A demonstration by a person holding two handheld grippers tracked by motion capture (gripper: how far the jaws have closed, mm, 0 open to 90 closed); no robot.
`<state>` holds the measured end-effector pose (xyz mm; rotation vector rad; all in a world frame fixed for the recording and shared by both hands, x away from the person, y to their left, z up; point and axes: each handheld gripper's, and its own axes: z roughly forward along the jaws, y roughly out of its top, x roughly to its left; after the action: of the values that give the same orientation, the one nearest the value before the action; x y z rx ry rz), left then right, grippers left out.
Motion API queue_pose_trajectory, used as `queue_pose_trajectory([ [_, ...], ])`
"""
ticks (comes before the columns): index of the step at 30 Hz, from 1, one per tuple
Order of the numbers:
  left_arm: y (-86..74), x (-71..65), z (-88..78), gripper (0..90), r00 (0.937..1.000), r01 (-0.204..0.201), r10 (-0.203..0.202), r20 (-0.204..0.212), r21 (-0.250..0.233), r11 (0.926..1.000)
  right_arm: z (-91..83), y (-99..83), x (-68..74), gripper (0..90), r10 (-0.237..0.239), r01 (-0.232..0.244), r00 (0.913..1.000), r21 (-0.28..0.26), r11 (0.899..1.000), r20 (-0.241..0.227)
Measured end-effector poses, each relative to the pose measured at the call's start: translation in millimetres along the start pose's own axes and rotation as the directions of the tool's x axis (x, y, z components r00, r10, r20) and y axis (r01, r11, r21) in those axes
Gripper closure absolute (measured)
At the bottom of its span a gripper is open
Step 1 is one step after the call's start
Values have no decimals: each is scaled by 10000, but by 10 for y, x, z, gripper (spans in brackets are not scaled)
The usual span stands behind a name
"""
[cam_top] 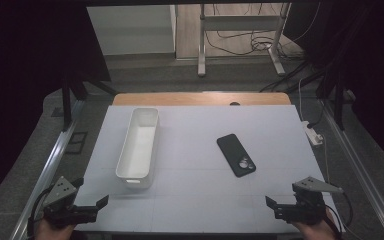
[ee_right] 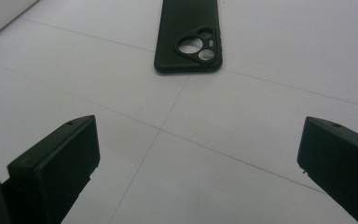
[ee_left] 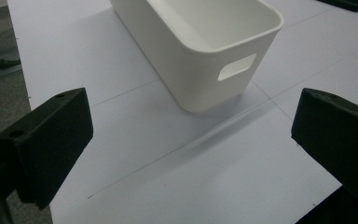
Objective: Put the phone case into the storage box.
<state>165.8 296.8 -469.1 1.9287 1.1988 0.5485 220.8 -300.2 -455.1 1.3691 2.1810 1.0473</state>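
Nothing is moved yet: your left gripper (cam_top: 101, 202) and right gripper (cam_top: 271, 205) hover with jaws wide and empty at the near edge, the phone case (cam_top: 236, 154) lies right of centre, well apart from the white bin (cam_top: 139, 145) on the left.

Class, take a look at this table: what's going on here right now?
A person sits at a white table with a hand-held gripper in each hand. The left hand-held gripper faces a white bin with nothing in it; the right hand-held gripper faces a black phone case lying flat, camera cutouts showing. Both sets of jaws stand wide open near the table's near edge, holding nothing. Neither thing is being touched.
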Motion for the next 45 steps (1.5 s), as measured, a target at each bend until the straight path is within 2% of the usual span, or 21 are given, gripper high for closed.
queue_pose_trajectory([
  [24,0,-15,5,0,9999,-162,161,39,36,9999,61,21,9,0,-90,97,9999,568,9983,-126],
  [35,-1,-19,2,0,9997,-231,231,115,44,9997,63,33,0,0,-22,34,9998,637,9980,-191],
  [40,3,-18,10,0,9996,-236,236,169,37,9997,65,61,5,0,-257,262,9996,639,9976,-84],
  [45,9,-19,20,2,9994,-286,284,203,87,9996,79,80,22,0,-301,310,9994,626,9976,-154],
])
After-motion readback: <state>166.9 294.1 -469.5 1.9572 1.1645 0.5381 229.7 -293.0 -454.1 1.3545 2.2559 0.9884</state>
